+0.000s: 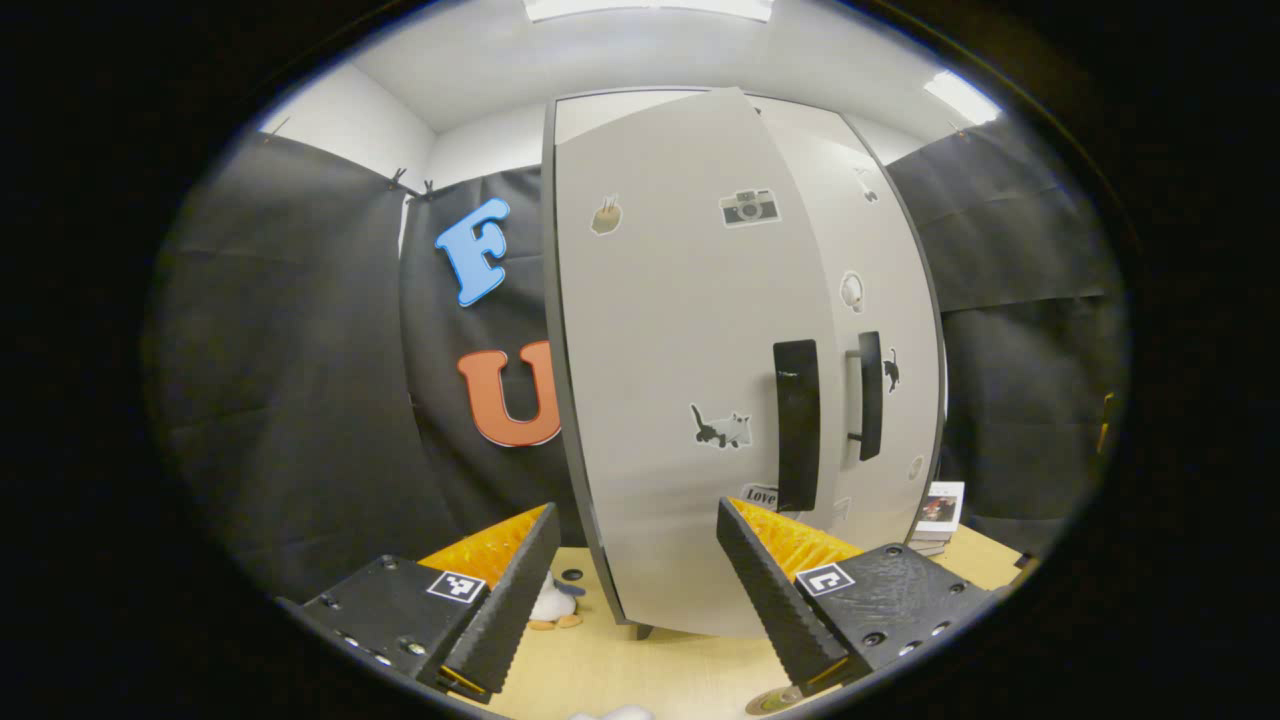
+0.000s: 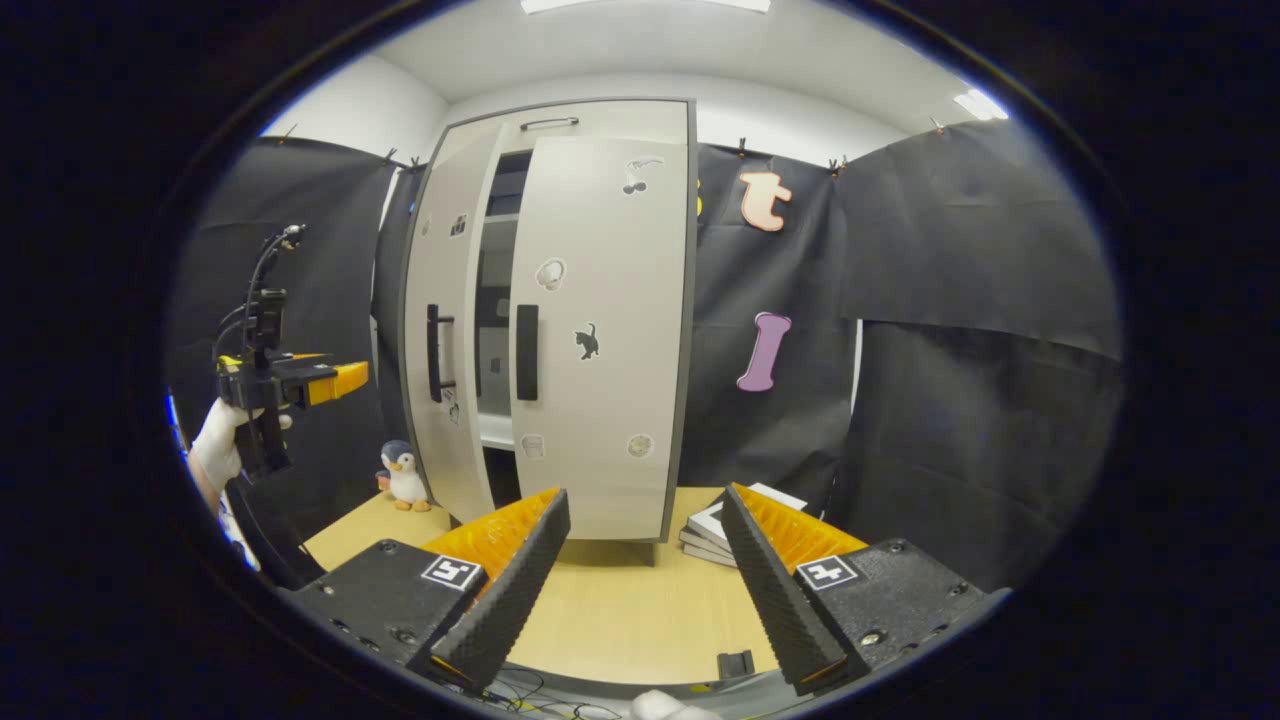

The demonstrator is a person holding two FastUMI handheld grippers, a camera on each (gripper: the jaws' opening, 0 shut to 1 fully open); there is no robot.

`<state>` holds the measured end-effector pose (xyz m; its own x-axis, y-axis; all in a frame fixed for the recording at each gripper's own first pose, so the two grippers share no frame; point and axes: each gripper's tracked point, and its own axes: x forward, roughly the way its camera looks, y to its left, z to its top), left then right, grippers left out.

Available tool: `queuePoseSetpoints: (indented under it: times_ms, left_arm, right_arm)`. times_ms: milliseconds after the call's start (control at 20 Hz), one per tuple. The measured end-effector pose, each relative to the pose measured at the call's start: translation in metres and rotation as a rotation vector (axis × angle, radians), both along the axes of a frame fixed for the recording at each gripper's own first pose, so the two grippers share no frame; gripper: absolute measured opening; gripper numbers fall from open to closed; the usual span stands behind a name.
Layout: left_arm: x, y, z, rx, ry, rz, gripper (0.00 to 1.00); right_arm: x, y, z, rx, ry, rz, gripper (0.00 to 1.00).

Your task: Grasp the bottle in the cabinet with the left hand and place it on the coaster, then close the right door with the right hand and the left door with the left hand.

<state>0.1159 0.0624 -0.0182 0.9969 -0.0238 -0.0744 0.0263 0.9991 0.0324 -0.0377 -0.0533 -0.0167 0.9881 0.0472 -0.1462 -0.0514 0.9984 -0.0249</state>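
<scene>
Both your tools, left tool and right tool, gape wide and hold nothing. Ahead, the right door and left door stand slightly ajar, so closing is left; I cannot tell where the bottle is

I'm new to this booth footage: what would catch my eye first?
The tall grey cabinet at mid-frame, both doors ajar with a dark gap between their black handles. A toy penguin stands on the wooden table at its left foot, books at its right. The left tool, held by a gloved hand, hangs at far left.
</scene>
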Motion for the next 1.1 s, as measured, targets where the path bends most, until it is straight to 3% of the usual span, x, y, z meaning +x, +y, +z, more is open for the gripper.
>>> queuePoseSetpoints:
  times_ms: [650,1100]
  left_arm:
    - [-0.013,-0.001,-0.004,0.017,0.011,0.018,0.97]
    - [-0.037,-0.002,0.001,-0.026,0.013,0.038,0.97]
  right_arm:
    - [-0.007,0.006,0.0,-0.001,-0.011,0.012,0.99]
    - [-0.004,0.009,0.005,0.002,-0.031,-0.001,0.99]
